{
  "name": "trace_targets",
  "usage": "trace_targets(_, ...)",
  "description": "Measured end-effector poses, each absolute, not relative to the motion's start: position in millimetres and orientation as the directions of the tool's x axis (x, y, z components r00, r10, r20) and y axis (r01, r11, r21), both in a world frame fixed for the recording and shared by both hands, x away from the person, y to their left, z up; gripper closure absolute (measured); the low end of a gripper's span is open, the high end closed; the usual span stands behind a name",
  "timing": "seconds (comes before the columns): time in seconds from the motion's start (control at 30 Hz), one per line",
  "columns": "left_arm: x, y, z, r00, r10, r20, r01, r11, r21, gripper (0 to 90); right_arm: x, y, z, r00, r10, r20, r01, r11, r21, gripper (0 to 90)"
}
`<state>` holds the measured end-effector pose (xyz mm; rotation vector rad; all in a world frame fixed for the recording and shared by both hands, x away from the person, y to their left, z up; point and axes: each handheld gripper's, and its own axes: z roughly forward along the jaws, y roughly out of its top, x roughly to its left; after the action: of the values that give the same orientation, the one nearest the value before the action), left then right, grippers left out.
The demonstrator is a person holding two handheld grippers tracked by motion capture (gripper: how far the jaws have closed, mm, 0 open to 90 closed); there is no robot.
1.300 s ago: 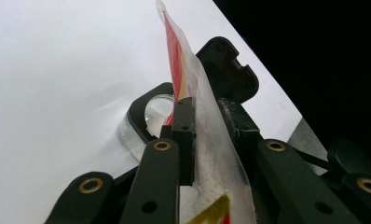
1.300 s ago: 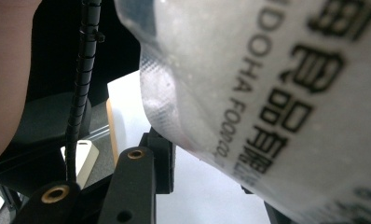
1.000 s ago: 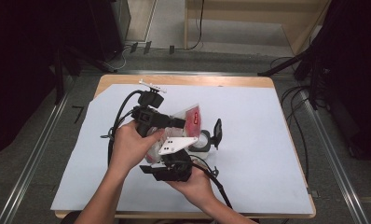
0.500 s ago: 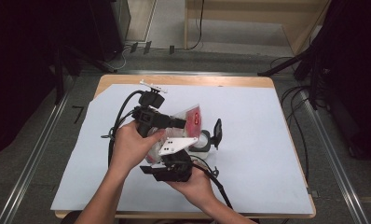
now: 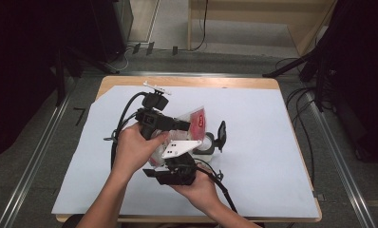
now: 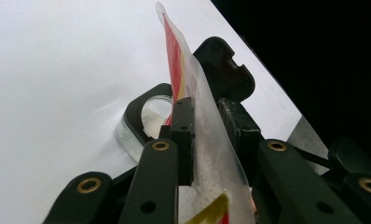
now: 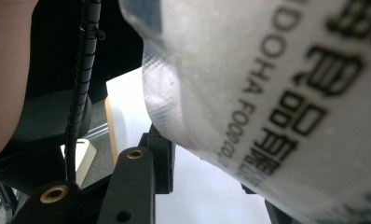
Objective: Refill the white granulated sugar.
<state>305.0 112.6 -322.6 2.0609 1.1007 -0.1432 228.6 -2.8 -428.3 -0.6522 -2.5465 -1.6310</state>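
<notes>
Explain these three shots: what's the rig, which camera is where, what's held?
No robot here: a person works at a table under white paper, a hand-held two-jaw gripper in each hand. The high view looks down from above; the other two cameras ride on the grippers and look along their black jaws. The left gripper is shut on a clear food pouch with red print. The right gripper has the same pouch between its jaws; whether it pinches is unclear. A small round clear container lies on the paper.

Wooden table (image 5: 187, 81), white sheet (image 5: 268, 142) over it, black-framed glass container (image 5: 211, 140) on sheet
</notes>
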Motion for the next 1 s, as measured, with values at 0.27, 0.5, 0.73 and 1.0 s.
trace_targets(0.27, 305.2, 112.2, -322.3, 0.614, 0.660, -0.432, 0.751, -0.321, 0.577, 76.7, 228.5, -3.3, -428.0, -0.910, 0.321, 0.262, 0.373, 0.356, 0.857, 64.3)
trace_targets(0.5, 305.6, 112.1, -322.4, 0.613, 0.660, -0.434, 0.752, -0.320, 0.576, 76.5, 228.6, -3.5, -427.8, -0.910, 0.321, 0.263, 0.373, 0.353, 0.858, 64.5)
trace_targets(0.73, 305.5, 111.5, -322.5, 0.616, 0.656, -0.436, 0.750, -0.320, 0.579, 76.0, 228.2, -4.2, -427.4, -0.908, 0.322, 0.266, 0.377, 0.353, 0.857, 64.5)
trace_targets(1.0, 306.1, 112.1, -323.0, 0.614, 0.655, -0.441, 0.753, -0.317, 0.577, 76.0, 228.2, -4.1, -427.4, -0.909, 0.323, 0.265, 0.376, 0.355, 0.856, 64.5)
